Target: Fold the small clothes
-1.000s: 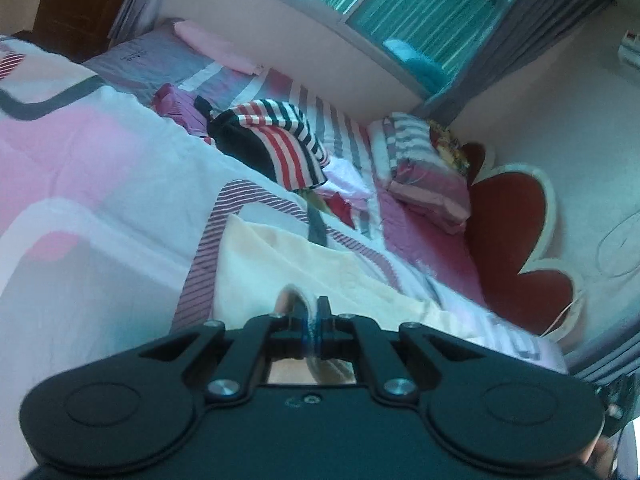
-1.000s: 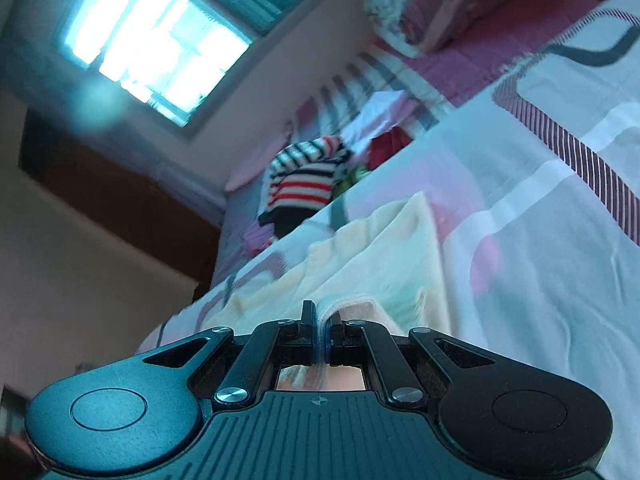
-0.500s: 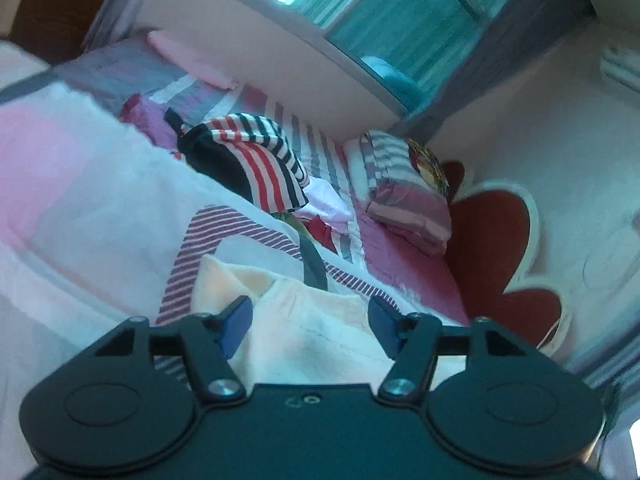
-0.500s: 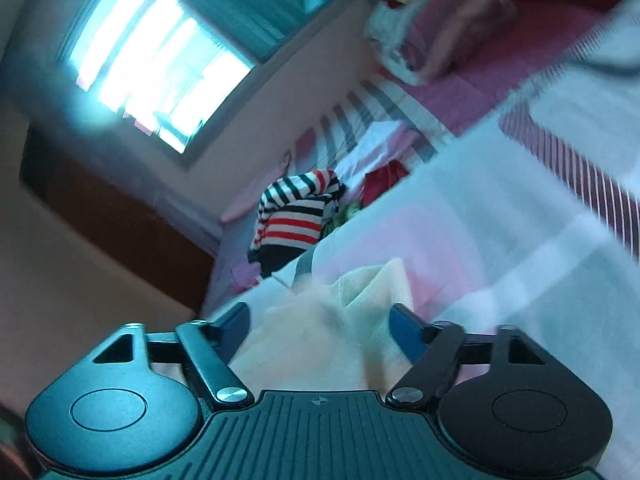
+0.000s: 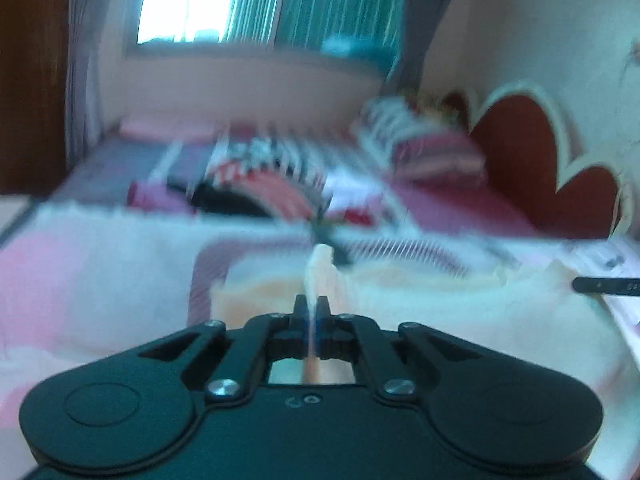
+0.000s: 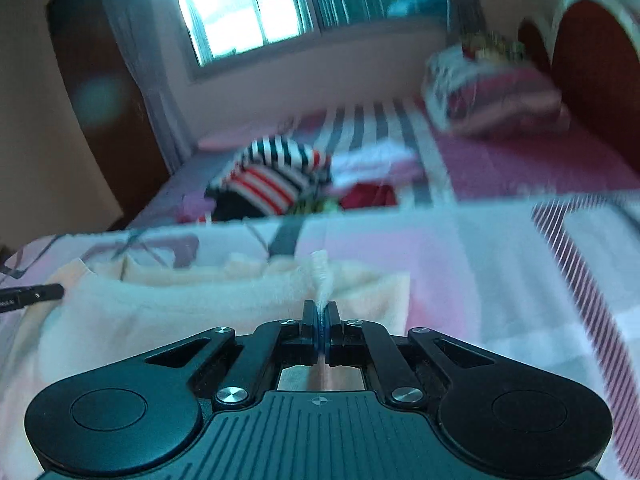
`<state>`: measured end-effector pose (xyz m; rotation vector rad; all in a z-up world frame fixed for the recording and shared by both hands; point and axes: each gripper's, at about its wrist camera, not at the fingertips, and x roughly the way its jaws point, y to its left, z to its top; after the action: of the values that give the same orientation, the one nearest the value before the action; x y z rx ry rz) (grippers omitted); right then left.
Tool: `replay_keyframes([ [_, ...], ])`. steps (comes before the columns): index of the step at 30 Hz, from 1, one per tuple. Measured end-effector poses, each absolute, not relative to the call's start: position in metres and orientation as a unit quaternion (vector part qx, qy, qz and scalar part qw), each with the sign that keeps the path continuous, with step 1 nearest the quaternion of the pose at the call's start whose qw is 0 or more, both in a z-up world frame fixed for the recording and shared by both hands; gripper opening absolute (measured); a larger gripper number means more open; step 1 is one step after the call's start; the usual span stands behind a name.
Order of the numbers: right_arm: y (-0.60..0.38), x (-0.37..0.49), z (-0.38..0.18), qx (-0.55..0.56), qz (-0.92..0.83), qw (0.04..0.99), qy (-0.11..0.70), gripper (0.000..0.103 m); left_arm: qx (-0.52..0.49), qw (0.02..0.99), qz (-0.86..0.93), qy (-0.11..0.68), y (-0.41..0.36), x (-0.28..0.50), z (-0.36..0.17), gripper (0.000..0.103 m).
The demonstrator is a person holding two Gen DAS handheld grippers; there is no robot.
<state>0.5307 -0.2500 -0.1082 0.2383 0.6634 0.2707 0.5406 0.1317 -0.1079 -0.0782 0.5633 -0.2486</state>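
The cream garment [image 5: 420,300] lies flat on the pink-and-white quilt [image 5: 100,264], and everything else is best placed from it. Its long axis runs crosswise, from one gripper to the other. The left gripper [image 5: 311,312] has just snapped shut, and a pinched ridge of cream cloth stands up between its pressed-together jaws, near the garment's left end. The right gripper [image 6: 321,320] has likewise just closed — a similar tuft of cloth pokes up from between its jaws — near the garment's right end, where the hem [image 6: 400,292] meets bare quilt.

Each wrist view catches the other gripper's dark tip at the far end of the garment, so the two hands bracket it, one pinch per side, with neither clearly nearer the middle. The bulk of the cloth lies ahead of both tools, toward the heap of striped clothes [image 6: 276,172] and the window [image 6: 240,12] beyond the garment's far edge.

With both pinches on the near edge, the coming fold probably means lifting this edge and carrying it forward over the body of the garment. Motion blur hides exactly which corner or seam each jaw holds.
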Motion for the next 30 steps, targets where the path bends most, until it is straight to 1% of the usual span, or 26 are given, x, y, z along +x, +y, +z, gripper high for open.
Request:
replay_keyframes([
  [2, -0.251, 0.526, -0.104, 0.120, 0.129, 0.937, 0.300, 0.002, -0.028, 0.956, -0.121, 0.265, 0.126, 0.540, -0.105, 0.002],
  [3, -0.251, 0.526, -0.105, 0.116, 0.124, 0.939, 0.298, 0.002, -0.022, 0.953, -0.117, 0.277, 0.123, 0.545, -0.108, 0.002],
  [4, -0.251, 0.528, -0.107, 0.111, 0.120, 0.937, 0.308, 0.002, -0.009, 0.949, -0.103, 0.299, 0.119, 0.551, -0.115, 0.002],
  [6, -0.250, 0.538, -0.122, 0.103, 0.105, 0.924, 0.353, 0.002, -0.001, 0.939, -0.090, 0.333, 0.115, 0.559, -0.131, 0.003],
  [7, -0.251, 0.539, -0.128, 0.108, 0.105, 0.921, 0.359, 0.002, 0.000, 0.940, -0.091, 0.327, 0.115, 0.558, -0.132, 0.004],
  [8, -0.254, 0.538, -0.128, 0.118, 0.107, 0.920, 0.358, 0.002, -0.002, 0.940, -0.090, 0.330, 0.116, 0.558, -0.130, 0.010],
  [9, -0.256, 0.539, -0.126, 0.129, 0.106, 0.915, 0.366, 0.002, -0.006, 0.940, -0.078, 0.333, 0.119, 0.557, -0.125, 0.032],
  [10, -0.260, 0.540, -0.122, 0.137, 0.104, 0.911, 0.374, 0.005, -0.001, 0.943, -0.056, 0.327, 0.119, 0.554, -0.118, 0.043],
  [11, -0.261, 0.536, -0.114, 0.134, 0.092, 0.914, 0.372, 0.013, 0.013, 0.950, -0.042, 0.308, 0.116, 0.547, -0.108, 0.055],
  [12, -0.258, 0.528, -0.104, 0.121, 0.081, 0.927, 0.345, 0.016, 0.019, 0.958, -0.051, 0.283, 0.111, 0.538, -0.098, 0.066],
  [14, -0.246, 0.520, -0.091, 0.116, 0.101, 0.938, 0.310, 0.038, 0.006, 0.954, -0.096, 0.284, 0.089, 0.538, -0.089, 0.078],
  [16, -0.216, 0.530, -0.092, 0.117, 0.138, 0.927, 0.329, 0.039, 0.020, 0.939, -0.136, 0.315, 0.051, 0.548, -0.093, 0.077],
  [17, -0.196, 0.536, -0.095, 0.101, 0.154, 0.920, 0.346, 0.039, 0.026, 0.938, -0.141, 0.316, 0.036, 0.549, -0.097, 0.073],
  [18, -0.176, 0.540, -0.098, 0.082, 0.164, 0.916, 0.358, 0.039, 0.026, 0.938, -0.147, 0.314, 0.024, 0.551, -0.100, 0.073],
  [20, -0.146, 0.540, -0.103, 0.054, 0.182, 0.915, 0.357, 0.039, 0.022, 0.934, -0.149, 0.325, 0.013, 0.556, -0.107, 0.074],
  [22, -0.136, 0.536, -0.109, 0.039, 0.190, 0.914, 0.355, 0.039, 0.033, 0.936, -0.127, 0.328, 0.023, 0.558, -0.116, 0.075],
  [23, -0.140, 0.534, -0.111, 0.023, 0.189, 0.917, 0.350, 0.039, 0.040, 0.938, -0.101, 0.329, 0.035, 0.560, -0.120, 0.075],
  [24, -0.150, 0.533, -0.113, 0.008, 0.172, 0.923, 0.343, 0.039, 0.043, 0.940, -0.071, 0.330, 0.051, 0.563, -0.124, 0.073],
  [26, -0.182, 0.533, -0.121, -0.012, 0.068, 0.937, 0.341, 0.039, 0.019, 0.939, -0.046, 0.340, 0.083, 0.565, -0.131, 0.073],
  [27, -0.199, 0.537, -0.126, 0.008, 0.036, 0.937, 0.346, 0.039, -0.001, 0.936, -0.052, 0.347, 0.090, 0.567, -0.131, 0.074],
  [28, -0.215, 0.538, -0.129, 0.049, 0.039, 0.935, 0.348, 0.039, 0.002, 0.936, -0.052, 0.349, 0.088, 0.568, -0.130, 0.074],
  [30, -0.220, 0.538, -0.128, 0.060, 0.044, 0.933, 0.352, 0.040, 0.025, 0.938, -0.039, 0.345, 0.077, 0.566, -0.125, 0.073],
])
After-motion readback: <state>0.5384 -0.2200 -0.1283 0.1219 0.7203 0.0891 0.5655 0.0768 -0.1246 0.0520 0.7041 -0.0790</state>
